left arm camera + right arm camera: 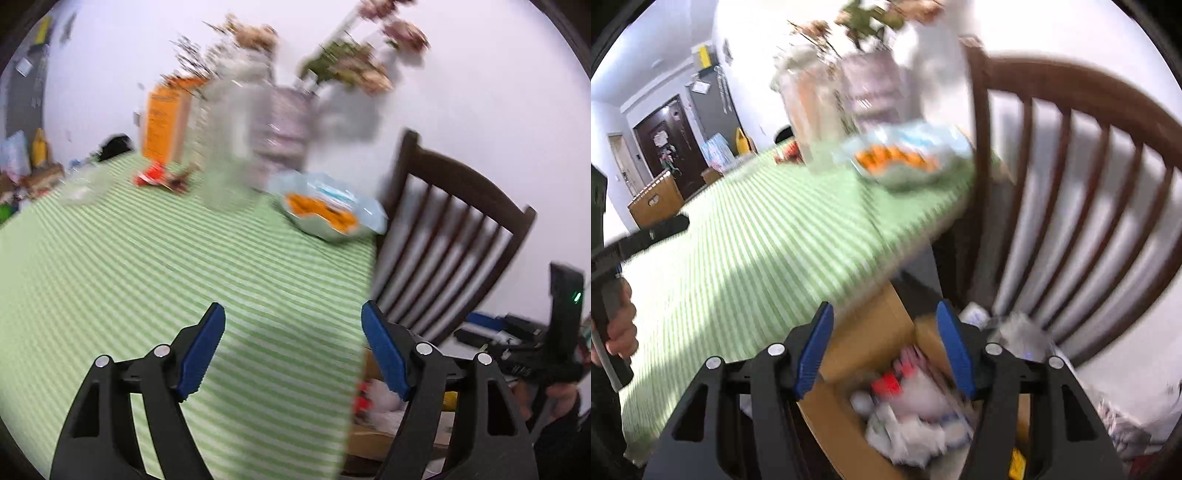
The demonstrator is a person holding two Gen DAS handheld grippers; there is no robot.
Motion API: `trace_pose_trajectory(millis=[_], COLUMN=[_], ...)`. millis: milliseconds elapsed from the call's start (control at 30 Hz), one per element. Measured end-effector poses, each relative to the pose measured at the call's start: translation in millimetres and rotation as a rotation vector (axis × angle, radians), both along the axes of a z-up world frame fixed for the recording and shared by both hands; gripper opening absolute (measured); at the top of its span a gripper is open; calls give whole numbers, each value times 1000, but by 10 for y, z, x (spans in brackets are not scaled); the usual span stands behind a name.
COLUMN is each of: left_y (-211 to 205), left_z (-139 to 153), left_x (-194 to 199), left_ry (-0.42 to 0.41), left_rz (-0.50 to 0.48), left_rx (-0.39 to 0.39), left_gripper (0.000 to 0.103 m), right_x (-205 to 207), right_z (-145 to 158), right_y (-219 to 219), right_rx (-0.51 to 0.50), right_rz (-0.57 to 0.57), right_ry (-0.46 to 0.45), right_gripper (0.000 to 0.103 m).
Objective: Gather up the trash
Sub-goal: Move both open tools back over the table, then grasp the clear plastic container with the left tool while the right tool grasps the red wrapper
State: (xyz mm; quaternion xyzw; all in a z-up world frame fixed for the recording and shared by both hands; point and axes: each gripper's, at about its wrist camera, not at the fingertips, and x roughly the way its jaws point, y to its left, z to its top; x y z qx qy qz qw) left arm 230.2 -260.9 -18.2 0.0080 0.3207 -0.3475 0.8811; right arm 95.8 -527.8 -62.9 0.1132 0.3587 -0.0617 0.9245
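Right wrist view looks down on the trash [916, 417]: crumpled white wrappers and a red scrap, blurred, piled in an open cardboard box [871, 332] on the floor beside the green-striped table [757, 240]. Right gripper [884, 350] gapes empty above it; left gripper [293, 350] spreads wide, empty, over the cloth.

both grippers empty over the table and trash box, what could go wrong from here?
1. Both views are motion-blurred; the glass jars near the red wrapper could get knocked on a fast reach.
2. The bowl of orange snacks sits close to the table edge; a sweep might push it off.
3. The cardboard box looks full, so more trash may spill.
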Motion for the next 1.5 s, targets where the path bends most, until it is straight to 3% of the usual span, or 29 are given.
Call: trace_pose_trajectory(millis=[67, 167, 433, 600, 800, 967, 1067, 1133, 1167, 1267, 1333, 1400, 1500], left_y=[268, 618, 1427, 1737, 1921, 1938, 1950, 1934, 1914, 1783, 1669, 1654, 1655], left_z=[61, 112, 98, 6, -75, -206, -302, -307, -304, -341, -412, -470, -491], left_x=[148, 394, 1033, 1461, 1999, 2460, 2832, 3025, 3107, 3425, 3685, 3886, 3997], left_ry=[-54, -101, -104, -105, -100, -63, -15, -31, -43, -67, -9, 77, 142], left_rz=[42, 108, 310, 394, 465, 416, 448, 472, 479, 476, 451, 485, 584], left_rx=[-1, 13, 10, 44, 70, 105, 94, 78, 77, 118, 161, 102, -55], left_gripper=[83, 83, 83, 83, 83, 83, 83, 83, 83, 89, 89, 89, 89], right_x=[251, 673, 1963, 2919, 4254, 4983, 5188, 5281, 5312, 5286, 5260, 5260, 5212], right_z=[164, 348, 437, 286, -60, -416, -562, -633, -653, -578, -554, -547, -489], right_y=[179, 477, 1365, 1801, 2107, 2064, 2023, 1938, 1899, 1817, 1799, 1789, 1741], right_rx=[-29, -66, -190, -253, -381, -508, -584, -576, -559, -512, -476, -453, -410], right_rz=[40, 116, 286, 324, 259, 170, 136, 127, 126, 126, 141, 145, 134], right_ry=[-38, -94, -123, -77, 21, 96, 122, 157, 171, 123, 107, 100, 75], right_gripper=[56, 66, 66, 66, 64, 51, 41, 9, 1, 0, 0, 0, 0])
